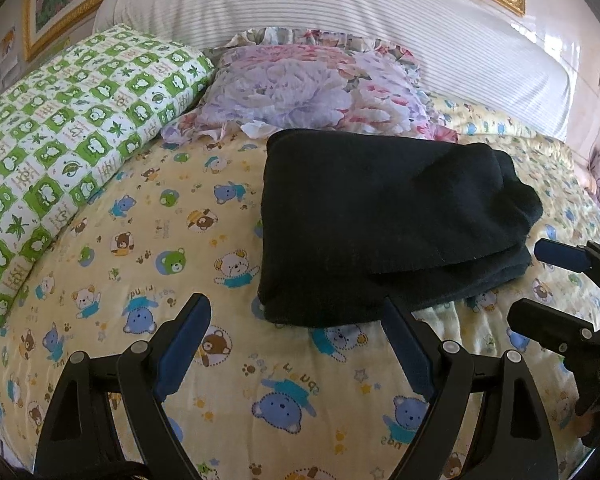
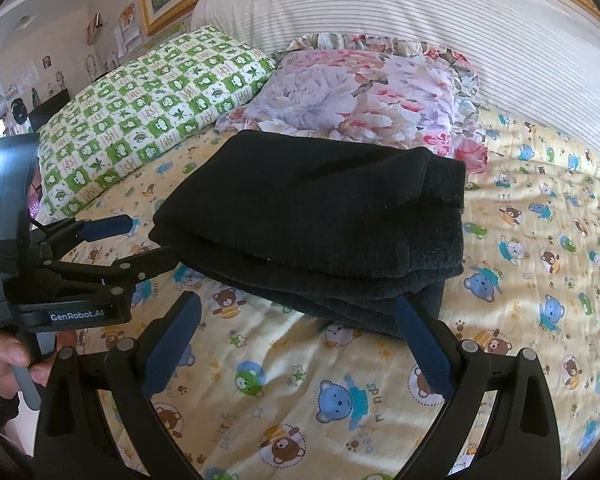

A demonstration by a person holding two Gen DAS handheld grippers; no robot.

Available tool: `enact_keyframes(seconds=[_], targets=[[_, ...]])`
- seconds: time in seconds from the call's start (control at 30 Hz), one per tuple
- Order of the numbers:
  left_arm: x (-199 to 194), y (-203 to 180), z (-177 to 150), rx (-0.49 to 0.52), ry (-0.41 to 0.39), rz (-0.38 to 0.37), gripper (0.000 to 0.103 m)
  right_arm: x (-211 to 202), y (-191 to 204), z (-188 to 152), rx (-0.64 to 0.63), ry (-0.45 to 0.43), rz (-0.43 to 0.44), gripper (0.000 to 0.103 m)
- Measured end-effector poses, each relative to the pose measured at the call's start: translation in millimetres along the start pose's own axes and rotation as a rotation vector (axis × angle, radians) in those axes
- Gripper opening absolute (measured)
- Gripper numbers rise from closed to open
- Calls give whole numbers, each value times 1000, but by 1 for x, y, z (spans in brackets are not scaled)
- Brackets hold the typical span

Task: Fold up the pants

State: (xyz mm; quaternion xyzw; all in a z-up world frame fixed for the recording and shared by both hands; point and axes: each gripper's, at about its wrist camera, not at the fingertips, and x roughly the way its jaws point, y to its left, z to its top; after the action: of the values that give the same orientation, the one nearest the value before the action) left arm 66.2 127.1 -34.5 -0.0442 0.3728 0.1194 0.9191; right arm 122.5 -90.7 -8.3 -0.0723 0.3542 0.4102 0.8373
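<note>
The black pants [image 1: 384, 220] lie folded in a thick stack on the yellow bear-print bedspread [image 1: 180, 240], also in the right wrist view [image 2: 320, 220]. My left gripper [image 1: 296, 312] is open and empty, just in front of the stack's near edge. My right gripper [image 2: 300, 308] is open and empty, its right finger close to the stack's near corner. The right gripper shows in the left wrist view [image 1: 536, 280] beside the stack's right edge. The left gripper shows in the right wrist view [image 2: 148, 240] at the stack's left edge.
A green checked pillow [image 1: 68, 136] lies at the left and a floral pillow [image 1: 312, 88] behind the pants. A striped white headboard [image 1: 340, 4] stands at the back. Bare bedspread [image 2: 540, 260] stretches right of the stack.
</note>
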Motion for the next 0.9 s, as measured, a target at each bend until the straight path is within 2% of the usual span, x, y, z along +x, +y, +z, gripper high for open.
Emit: enact_keyframes(seconds=[0.9], targets=[[8,-1,4,4,23,-9,87,8,-9,0,25,11,14,98]])
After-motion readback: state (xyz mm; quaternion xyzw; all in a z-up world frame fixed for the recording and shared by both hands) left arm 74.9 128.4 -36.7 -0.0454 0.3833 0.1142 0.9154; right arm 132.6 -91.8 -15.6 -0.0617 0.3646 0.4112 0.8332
